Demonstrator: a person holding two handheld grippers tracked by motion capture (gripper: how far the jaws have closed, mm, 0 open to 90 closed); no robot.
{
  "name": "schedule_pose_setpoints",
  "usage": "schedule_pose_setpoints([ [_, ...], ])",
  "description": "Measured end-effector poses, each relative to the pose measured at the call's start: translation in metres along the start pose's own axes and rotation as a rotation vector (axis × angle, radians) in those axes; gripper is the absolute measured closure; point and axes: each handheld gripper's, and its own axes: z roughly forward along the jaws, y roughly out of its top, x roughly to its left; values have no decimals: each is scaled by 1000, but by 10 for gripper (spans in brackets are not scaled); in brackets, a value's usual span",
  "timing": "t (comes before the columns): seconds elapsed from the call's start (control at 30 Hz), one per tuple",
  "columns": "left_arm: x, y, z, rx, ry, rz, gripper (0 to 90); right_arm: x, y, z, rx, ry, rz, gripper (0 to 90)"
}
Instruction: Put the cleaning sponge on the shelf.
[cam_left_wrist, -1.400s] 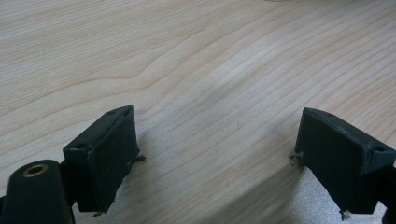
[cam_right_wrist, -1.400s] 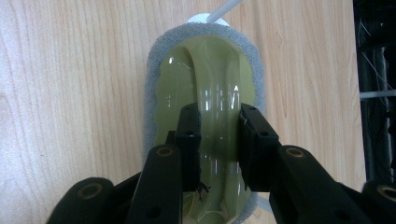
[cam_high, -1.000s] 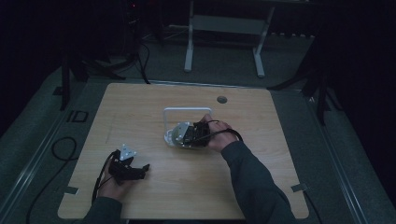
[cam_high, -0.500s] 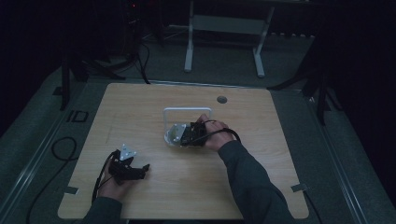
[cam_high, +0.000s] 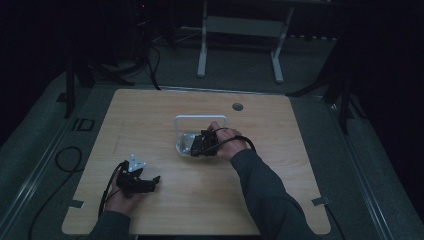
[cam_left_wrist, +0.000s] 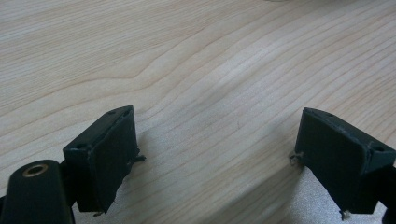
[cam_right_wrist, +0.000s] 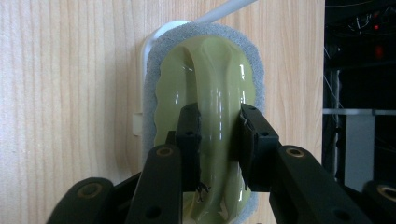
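A scrubber with a glossy pale-green handle and a grey sponge pad lies in a white holder on the wooden table. My right gripper is shut on the raised ridge of that handle, one pad on each side. From above, the right gripper sits over the holder at the table's middle. My left gripper rests low near the front left, and its jaws stand wide apart. In its own view the left gripper has only bare wood between its fingers.
A round cable hole sits in the tabletop behind the holder. A black cable loops on the floor left of the table. A white metal stand rises beyond the far edge. Tape marks the front corners.
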Motion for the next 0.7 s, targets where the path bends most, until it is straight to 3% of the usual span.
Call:
schedule_pose_setpoints([
  [0.4, 0, 0, 0, 0, 0, 0, 130, 4, 1, 11, 27, 8, -34, 717],
  [0.7, 0, 0, 0, 0, 0, 0, 130, 4, -1, 15, 34, 2, -17, 716],
])
